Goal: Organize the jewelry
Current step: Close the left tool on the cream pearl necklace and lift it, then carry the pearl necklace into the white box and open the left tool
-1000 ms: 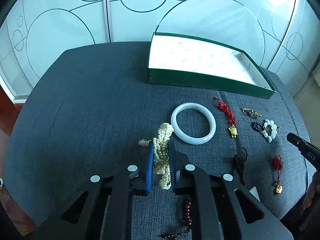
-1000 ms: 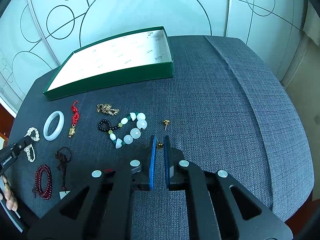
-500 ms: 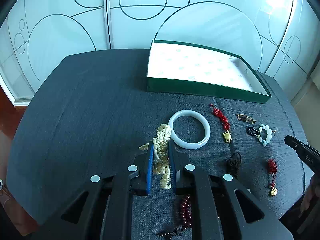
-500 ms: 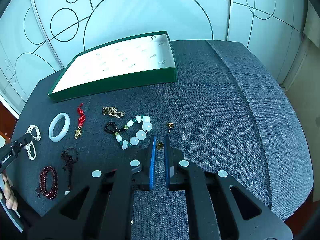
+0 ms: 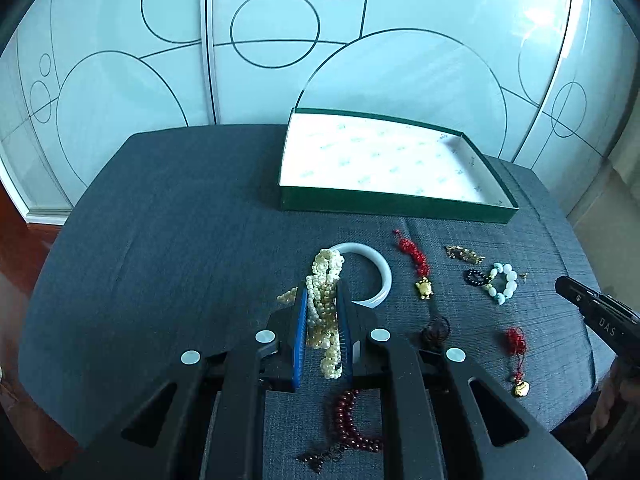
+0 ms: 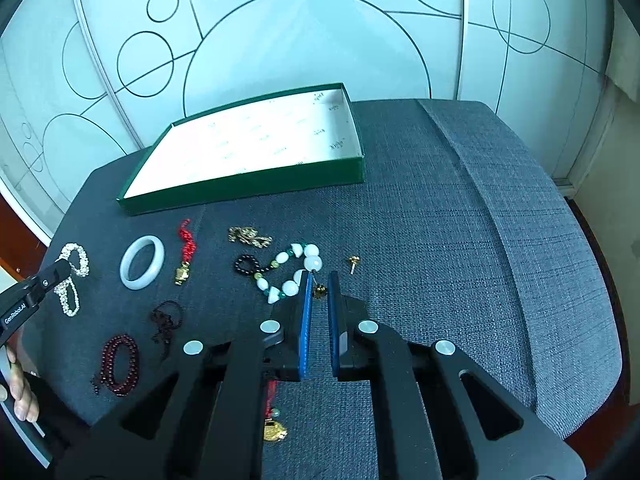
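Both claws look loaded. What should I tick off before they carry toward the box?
1. Left claw shut on the pearl strand: ok.
2. Strand apart from the white bangle: ok, gap shows in the right wrist view.
3. Right claw shut on the gold earring: ok, though only at the tips.
4. Earring free of the bead bracelet: cannot tell, they overlap in view.
5. Green box open, nothing inside: ok.
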A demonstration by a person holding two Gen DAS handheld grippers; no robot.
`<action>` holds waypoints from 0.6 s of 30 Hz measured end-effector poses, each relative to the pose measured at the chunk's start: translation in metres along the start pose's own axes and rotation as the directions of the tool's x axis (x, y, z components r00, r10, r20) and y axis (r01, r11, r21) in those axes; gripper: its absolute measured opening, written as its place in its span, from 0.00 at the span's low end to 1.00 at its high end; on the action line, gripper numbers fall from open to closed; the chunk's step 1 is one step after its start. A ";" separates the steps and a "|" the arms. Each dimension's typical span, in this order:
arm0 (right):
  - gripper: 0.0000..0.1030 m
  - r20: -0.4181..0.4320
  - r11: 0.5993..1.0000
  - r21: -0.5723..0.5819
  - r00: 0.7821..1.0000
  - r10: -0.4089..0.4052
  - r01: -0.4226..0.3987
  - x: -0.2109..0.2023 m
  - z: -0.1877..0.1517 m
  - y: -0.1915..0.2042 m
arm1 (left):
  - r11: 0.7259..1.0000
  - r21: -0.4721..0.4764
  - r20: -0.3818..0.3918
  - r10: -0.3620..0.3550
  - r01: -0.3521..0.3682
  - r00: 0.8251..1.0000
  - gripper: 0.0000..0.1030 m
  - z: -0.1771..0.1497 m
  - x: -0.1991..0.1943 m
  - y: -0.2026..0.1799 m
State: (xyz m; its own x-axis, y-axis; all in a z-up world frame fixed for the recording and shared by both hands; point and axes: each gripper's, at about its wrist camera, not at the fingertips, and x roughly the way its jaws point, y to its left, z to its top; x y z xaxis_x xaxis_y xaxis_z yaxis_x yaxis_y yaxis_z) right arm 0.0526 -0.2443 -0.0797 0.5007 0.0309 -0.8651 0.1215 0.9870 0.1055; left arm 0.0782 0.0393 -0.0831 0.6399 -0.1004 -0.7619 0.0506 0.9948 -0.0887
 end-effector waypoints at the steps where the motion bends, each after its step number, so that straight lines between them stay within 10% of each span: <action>1: 0.07 0.003 1.000 -0.002 1.000 0.003 -0.003 -0.002 0.001 0.001 | 1.000 0.001 0.003 -0.001 0.001 1.000 0.14 0.000 -0.002 -0.001; 18: 0.07 0.100 0.998 -0.049 0.994 0.050 -0.045 -0.028 0.062 0.022 | 0.997 0.069 0.075 -0.051 0.046 0.996 0.14 0.060 -0.013 -0.029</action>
State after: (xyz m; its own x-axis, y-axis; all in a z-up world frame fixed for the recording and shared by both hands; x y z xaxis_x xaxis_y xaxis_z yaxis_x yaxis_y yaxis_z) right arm 0.0944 -0.2329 -0.0231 0.5891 0.0644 -0.8055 0.0561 0.9912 0.1203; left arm 0.1140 0.0132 -0.0324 0.6922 -0.1495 -0.7060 0.1328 0.9880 -0.0790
